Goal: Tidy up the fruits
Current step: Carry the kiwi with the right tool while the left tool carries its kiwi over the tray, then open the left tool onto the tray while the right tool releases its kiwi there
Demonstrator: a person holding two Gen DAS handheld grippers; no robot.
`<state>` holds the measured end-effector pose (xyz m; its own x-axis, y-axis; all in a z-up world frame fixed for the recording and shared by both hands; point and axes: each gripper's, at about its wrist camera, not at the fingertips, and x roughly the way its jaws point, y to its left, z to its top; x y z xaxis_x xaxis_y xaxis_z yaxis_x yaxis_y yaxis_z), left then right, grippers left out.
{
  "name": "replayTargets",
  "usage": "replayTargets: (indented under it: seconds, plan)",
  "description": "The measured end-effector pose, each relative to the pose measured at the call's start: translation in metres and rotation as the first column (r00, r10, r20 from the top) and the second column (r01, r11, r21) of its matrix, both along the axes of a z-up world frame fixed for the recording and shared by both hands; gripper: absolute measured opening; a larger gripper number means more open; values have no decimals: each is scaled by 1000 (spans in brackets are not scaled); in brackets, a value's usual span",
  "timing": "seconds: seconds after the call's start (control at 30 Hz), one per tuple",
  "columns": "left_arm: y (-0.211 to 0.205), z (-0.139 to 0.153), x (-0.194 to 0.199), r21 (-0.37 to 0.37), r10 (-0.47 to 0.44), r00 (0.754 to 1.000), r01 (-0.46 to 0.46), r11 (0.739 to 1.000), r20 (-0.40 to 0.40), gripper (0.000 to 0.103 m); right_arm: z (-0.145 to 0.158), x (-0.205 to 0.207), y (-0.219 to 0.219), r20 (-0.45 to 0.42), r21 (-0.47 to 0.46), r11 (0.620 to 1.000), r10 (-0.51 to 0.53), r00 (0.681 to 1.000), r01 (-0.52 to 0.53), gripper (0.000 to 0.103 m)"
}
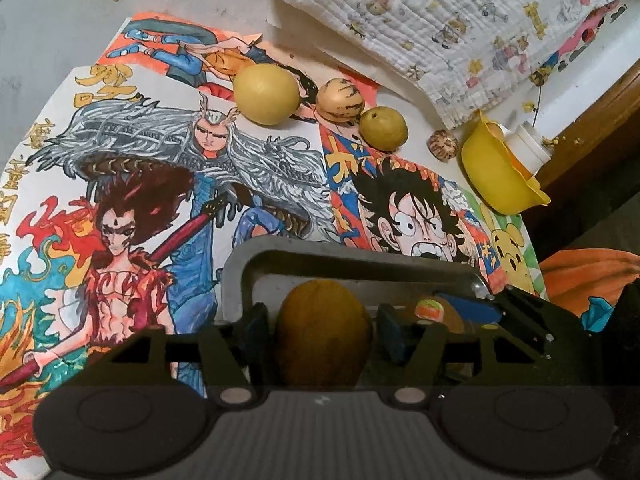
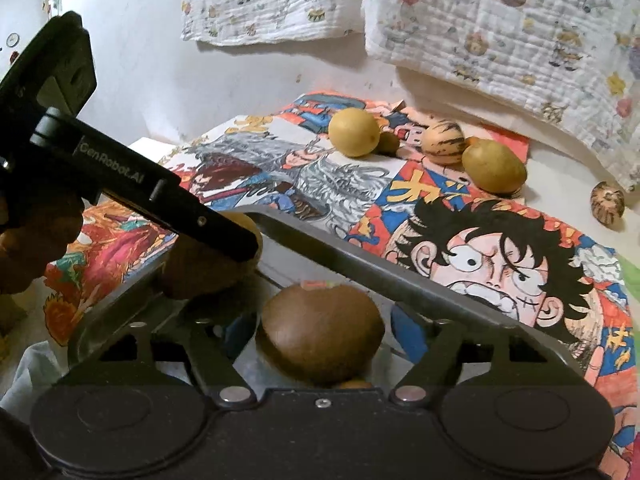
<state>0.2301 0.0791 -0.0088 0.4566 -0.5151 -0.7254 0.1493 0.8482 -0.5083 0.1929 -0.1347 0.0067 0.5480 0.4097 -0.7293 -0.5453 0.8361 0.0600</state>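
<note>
Metal tray (image 2: 360, 264) on the poster-covered surface (image 1: 160, 168) holds two brown fruits, one (image 1: 323, 332) lying loose between the left gripper (image 1: 323, 330)'s parted pads, the other (image 2: 320, 332) equally unpressed inside the open right gripper (image 2: 320, 334).

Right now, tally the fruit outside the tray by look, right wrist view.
plain yellow fruit: 2
striped fruit: 2
small olive fruit, half hidden behind a yellow one: 1
Total: 5
Not counted: orange sliver behind the larger striped one, too hidden to tell.
</note>
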Motion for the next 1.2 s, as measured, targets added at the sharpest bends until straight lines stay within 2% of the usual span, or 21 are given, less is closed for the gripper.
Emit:
replayTargets:
  seconds: [0.17,0.27,0.43,0.53,0.67,0.9,1.2]
  plan:
    - [5,8,-9,-20,9,1000,-9,1000,27,78,4,-9,-3,2,19,1000,-20,1000,20,83]
    - [5,16,-21,-8,3,998,-3,1000,62,84,9,-17,-5,9,35,999,-30,1000,30,87]
    - [6,28,-46,19,-1,991,-1,1000,131,99,19,-39,-7,38,62,997,-45,998,43,98]
    - [7,33,-62,51,15,985,-24,998,173,102,25,-56,-6,65,66,997,-52,997,47,102]
    - [10,36,-84,88,25,977,-45,995,213,102,28,-79,-4,84,60,997,-52,995,47,102]
    - [7,36,-128,171,-17,963,-30,985,268,102,30,-114,-7,87,66,996,-64,994,58,102]
    - [-7,20,-167,261,-89,966,23,965,243,102,22,-149,-20,80,-3,995,-95,992,96,102]
